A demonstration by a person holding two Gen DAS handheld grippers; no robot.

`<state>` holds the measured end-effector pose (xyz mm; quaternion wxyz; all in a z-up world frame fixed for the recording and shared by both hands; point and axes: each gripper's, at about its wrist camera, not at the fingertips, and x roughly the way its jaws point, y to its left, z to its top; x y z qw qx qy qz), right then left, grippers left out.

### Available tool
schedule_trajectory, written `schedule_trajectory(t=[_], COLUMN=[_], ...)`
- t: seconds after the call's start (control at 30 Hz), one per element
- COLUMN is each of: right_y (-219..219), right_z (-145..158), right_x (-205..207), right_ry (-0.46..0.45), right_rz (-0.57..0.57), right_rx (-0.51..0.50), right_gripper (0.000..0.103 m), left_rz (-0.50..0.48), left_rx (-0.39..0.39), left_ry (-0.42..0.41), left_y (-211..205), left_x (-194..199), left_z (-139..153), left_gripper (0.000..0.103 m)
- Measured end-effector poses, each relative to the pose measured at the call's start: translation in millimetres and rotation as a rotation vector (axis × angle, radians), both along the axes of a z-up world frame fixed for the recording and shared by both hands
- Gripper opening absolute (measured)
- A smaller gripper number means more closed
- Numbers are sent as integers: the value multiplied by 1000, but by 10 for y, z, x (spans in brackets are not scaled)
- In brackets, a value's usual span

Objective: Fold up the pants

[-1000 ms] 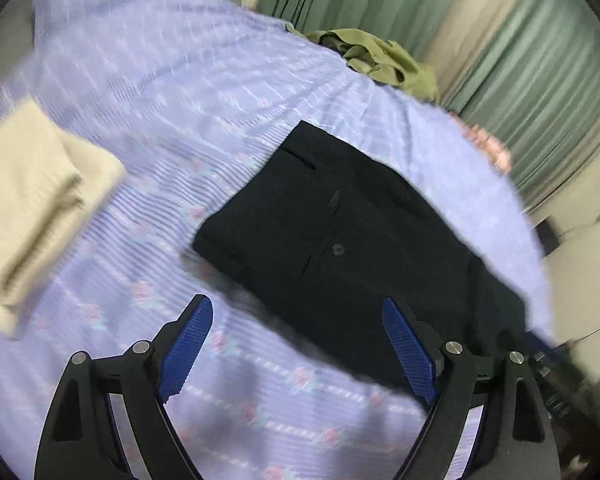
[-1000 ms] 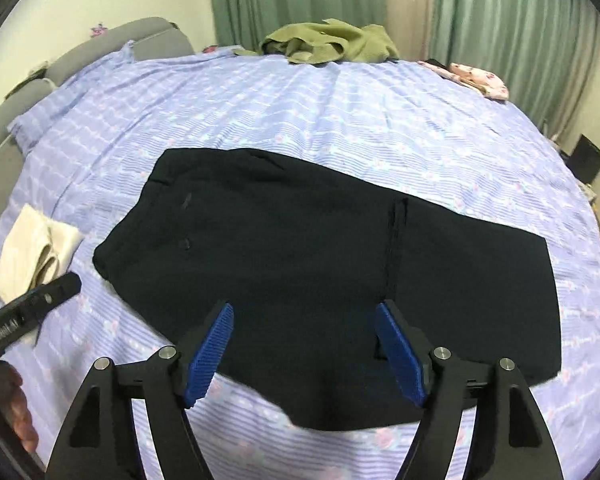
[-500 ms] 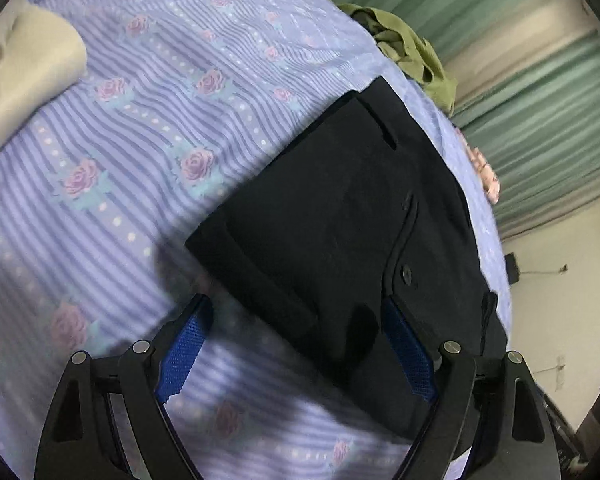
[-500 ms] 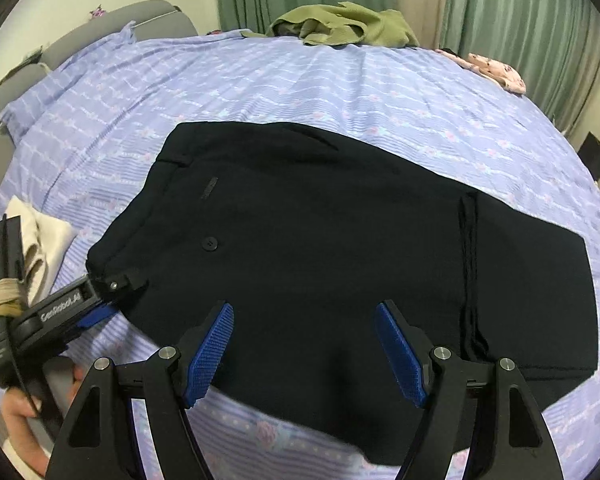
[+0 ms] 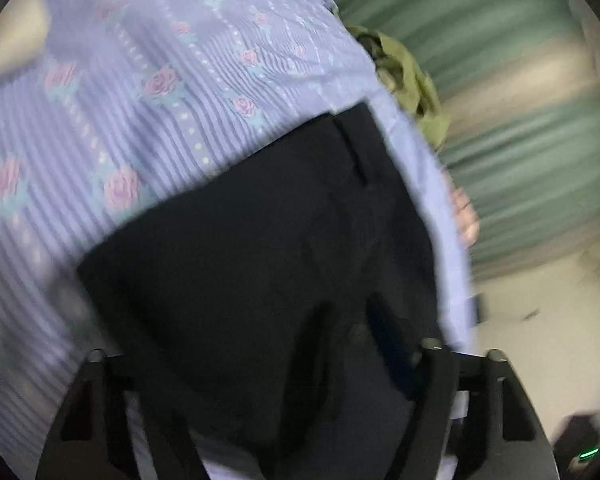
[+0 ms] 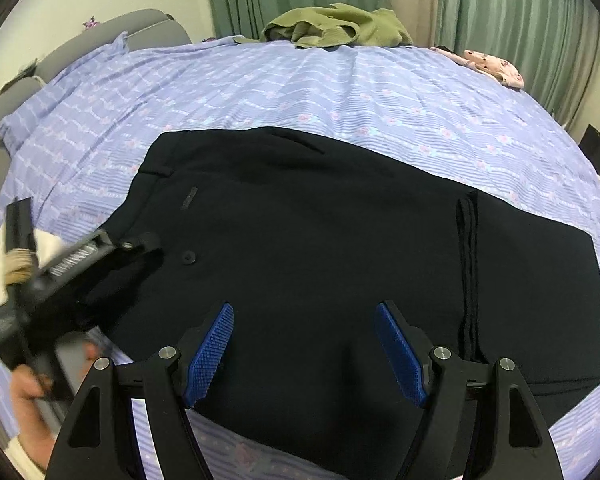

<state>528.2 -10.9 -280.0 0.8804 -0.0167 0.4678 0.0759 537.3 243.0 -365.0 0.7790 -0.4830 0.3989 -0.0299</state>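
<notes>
Black pants (image 6: 320, 248) lie flat on the bed, folded lengthwise, waistband to the left and leg ends folded over at the right. My right gripper (image 6: 306, 350) is open and empty, hovering over the pants' near edge. My left gripper (image 6: 140, 246) reaches onto the waistband corner at the left. In the blurred left wrist view the pants (image 5: 260, 248) fill the space between its fingers; the left gripper (image 5: 268, 360) has black cloth over its left finger, and its right blue pad (image 5: 392, 344) shows. I cannot tell whether it has closed on the cloth.
The bed has a lilac floral sheet (image 6: 300, 92). An olive green garment (image 6: 336, 26) lies at the far edge and a pink patterned cloth (image 6: 488, 66) at the far right. A cream folded garment (image 6: 16, 264) lies left of the pants. Green curtains hang behind.
The left gripper has moved forward onto the waistband corner, so the cloth now lies between its fingers. The right gripper has moved closer over the pants' near edge.
</notes>
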Motion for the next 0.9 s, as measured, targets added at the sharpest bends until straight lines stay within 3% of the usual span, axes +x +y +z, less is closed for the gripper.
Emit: schedule_trajectory(t=[0.03, 0.1, 0.13, 0.17, 0.23, 0.27, 0.37, 0.4, 0.47, 0.67, 0.9], right_y=[-20, -49, -74, -88, -114, -126, -178, -203, -265, -673, -1485], right_z=[8, 22, 38, 49, 67, 72, 87, 96, 127, 387, 792], right_x=[-4, -12, -20, -21, -11, -6, 11, 12, 3, -140, -459], right_ry=[-3, -9, -16, -22, -30, -33, -39, -38, -43, -79, -122], right_rz=[2, 5, 6, 6, 2, 2, -3, -1, -4, -19, -81], right_rx=[4, 3, 1, 1, -5, -9, -25, -20, -12, -5, -29], right_gripper=[75, 75, 75, 75, 75, 75, 75, 75, 75, 74, 74], left_rz=[24, 89, 103, 99, 77, 62, 60, 57, 31, -132, -241], left_rx=[-65, -209, -228, -200, -97, -56, -4, 9, 93, 566, 833], left_ry=[-32, -130, -163, -137, 16, 51, 54, 30, -5, -127, -250], left_y=[59, 166, 174, 156, 51, 12, -40, -53, -141, -943, -1936], left_x=[-57, -174, -175, -128, 38, 91, 76, 53, 64, 87, 28], left_z=[20, 71, 62, 32, -97, -144, -46, 51, 321, 1403, 2130], left_gripper=[53, 51, 52, 52, 52, 43, 19, 18, 17, 17, 17])
